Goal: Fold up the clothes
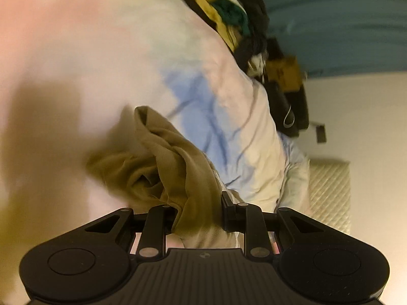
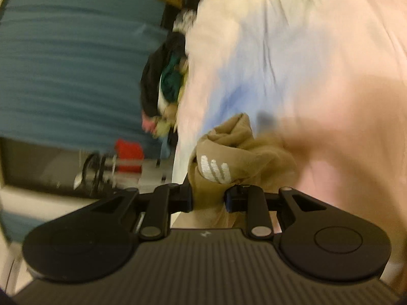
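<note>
Between the fingers of the left gripper (image 1: pixel 199 218) a thick fold of the tan garment (image 1: pixel 162 162) is pinched, the black jaws pressing on the cloth from both sides. From that grip the fabric bunches outward in ridged folds, spreading toward the left and far side of the left wrist view, where it hangs over the pale bed sheet (image 1: pixel 89 58). On the sheet, just beyond the garment, lies a washed-out blue patch (image 1: pixel 198 111) with dark crease lines.

The right gripper (image 2: pixel 208 198) is likewise clamped on the tan garment (image 2: pixel 236 150), its jaws drawn in on a gathered part of the cloth. Just above that grip a white striped logo (image 2: pixel 215 172) shows on the fabric. The rest of the garment trails off to the right, blurred, above the sheet (image 2: pixel 318 50).

Farther out, along the far edge of the bed, sits a heap of dark clothes (image 1: pixel 236 17) with yellow and green pieces mixed in; the right wrist view shows the same heap (image 2: pixel 165 76) at the left edge of the sheet. A brown cardboard box (image 1: pixel 285 73) stands near the heap, against a blue wall (image 1: pixel 343 20). In the right wrist view a red object (image 2: pixel 128 157) sits low on the left, too blurred to identify.
</note>
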